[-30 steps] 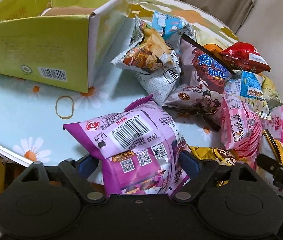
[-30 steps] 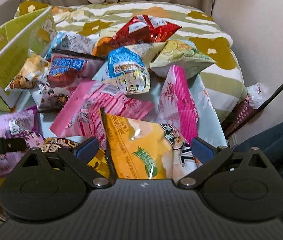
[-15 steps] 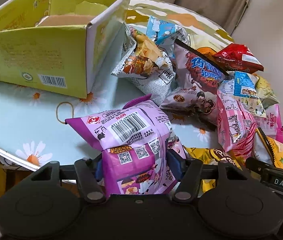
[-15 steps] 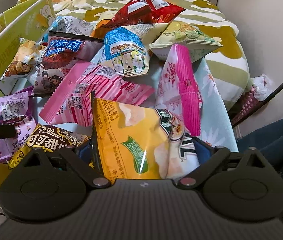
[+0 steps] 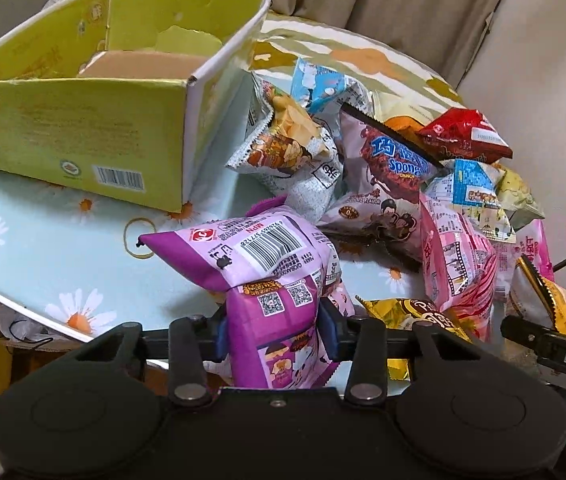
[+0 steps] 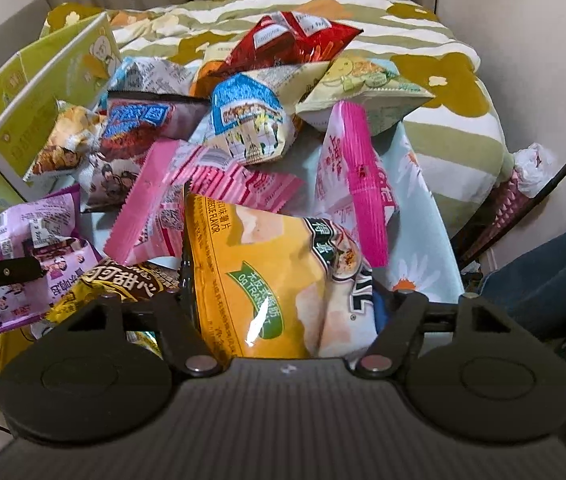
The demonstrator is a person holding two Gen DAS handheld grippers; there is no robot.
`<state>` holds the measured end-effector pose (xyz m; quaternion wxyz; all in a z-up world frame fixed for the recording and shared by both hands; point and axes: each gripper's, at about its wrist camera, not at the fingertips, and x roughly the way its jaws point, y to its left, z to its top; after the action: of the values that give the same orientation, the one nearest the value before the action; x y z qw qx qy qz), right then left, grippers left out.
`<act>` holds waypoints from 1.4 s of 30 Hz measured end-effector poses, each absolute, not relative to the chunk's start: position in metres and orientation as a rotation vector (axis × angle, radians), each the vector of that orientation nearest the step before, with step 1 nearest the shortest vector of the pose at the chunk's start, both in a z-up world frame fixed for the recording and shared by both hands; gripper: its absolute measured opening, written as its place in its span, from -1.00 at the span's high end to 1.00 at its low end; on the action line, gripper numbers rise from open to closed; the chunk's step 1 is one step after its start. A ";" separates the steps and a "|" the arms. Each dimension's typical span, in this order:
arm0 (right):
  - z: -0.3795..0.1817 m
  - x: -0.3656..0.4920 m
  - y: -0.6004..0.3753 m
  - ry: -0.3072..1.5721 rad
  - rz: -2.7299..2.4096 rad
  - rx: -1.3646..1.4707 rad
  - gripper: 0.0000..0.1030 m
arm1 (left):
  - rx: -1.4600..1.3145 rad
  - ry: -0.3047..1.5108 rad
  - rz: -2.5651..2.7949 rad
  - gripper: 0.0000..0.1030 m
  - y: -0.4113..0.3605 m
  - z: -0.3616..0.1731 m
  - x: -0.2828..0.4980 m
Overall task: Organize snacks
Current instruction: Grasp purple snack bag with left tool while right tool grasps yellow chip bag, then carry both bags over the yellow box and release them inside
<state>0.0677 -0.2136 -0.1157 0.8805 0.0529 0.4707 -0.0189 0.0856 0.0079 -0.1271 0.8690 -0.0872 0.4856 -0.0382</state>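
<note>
The purple snack bag [image 5: 271, 280] runs lengthwise away from me, barcode end tipped toward the green box [image 5: 83, 132], pinched in my left gripper [image 5: 273, 330] above the counter [image 5: 43, 248]. My right gripper [image 6: 283, 300] clamps the yellow chip bag [image 6: 259, 272], long axis pointing away into the pile.

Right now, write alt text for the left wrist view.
The left gripper is shut on a purple bag above a daisy-print table. An open yellow-green box stands beyond on the left, and a heap of snack bags fills the right.
</note>
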 end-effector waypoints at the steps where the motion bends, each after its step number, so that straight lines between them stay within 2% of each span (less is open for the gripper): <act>1: -0.114 0.067 -0.213 0.978 -0.039 0.110 -0.67 | -0.187 1.012 -0.079 0.10 0.009 -0.126 0.085; 14: -0.072 0.057 -0.210 0.929 -0.004 0.126 -0.67 | -0.212 0.884 -0.070 0.10 0.016 -0.072 0.064; 25: -0.003 0.083 -0.178 0.757 0.148 0.083 -0.67 | -0.231 0.719 -0.024 0.10 0.037 -0.008 0.075; 34: 0.040 0.150 -0.108 0.648 0.262 0.065 -0.67 | -0.173 0.617 0.006 0.10 0.101 0.030 0.132; 42: 0.050 0.222 -0.018 0.653 0.243 0.105 -0.67 | -0.141 0.651 -0.067 0.09 0.170 0.028 0.216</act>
<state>0.2221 -0.0176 0.0502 0.9386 0.0515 0.3197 0.1188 0.2161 0.1700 0.0279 0.9445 -0.0692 0.3196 -0.0329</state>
